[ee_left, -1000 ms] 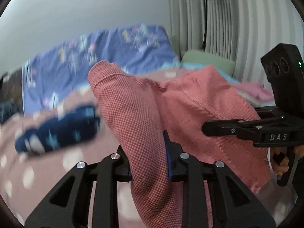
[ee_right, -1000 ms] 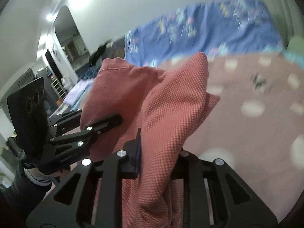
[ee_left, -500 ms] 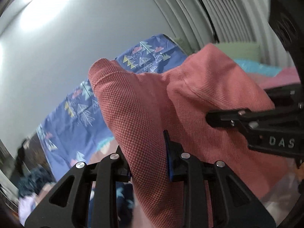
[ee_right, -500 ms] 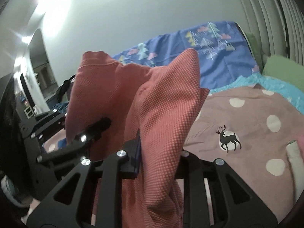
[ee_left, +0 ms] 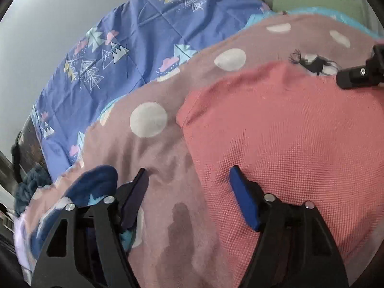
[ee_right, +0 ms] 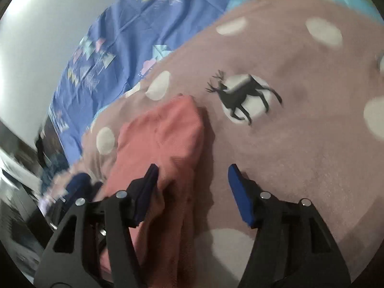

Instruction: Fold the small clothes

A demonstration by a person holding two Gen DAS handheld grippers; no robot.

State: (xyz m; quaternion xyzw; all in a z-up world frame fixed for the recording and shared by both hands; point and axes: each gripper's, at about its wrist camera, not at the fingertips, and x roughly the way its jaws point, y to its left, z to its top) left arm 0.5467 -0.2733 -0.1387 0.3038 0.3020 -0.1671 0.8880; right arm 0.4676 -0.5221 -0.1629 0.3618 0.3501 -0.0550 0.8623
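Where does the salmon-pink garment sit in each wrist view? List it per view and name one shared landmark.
Left wrist: the salmon-pink garment fills the right half, lying on the polka-dot blanket.
Right wrist: the garment lies left of centre, reaching under the right gripper, whose jaws are opening.
Shared landmark: the black reindeer print just beyond the garment's far edge.

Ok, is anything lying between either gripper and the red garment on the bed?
Nothing visible. The red garment lies on the dotted blanket, right under the left gripper and the right gripper, whose jaws are opening. The navy cloth lies off to the side.
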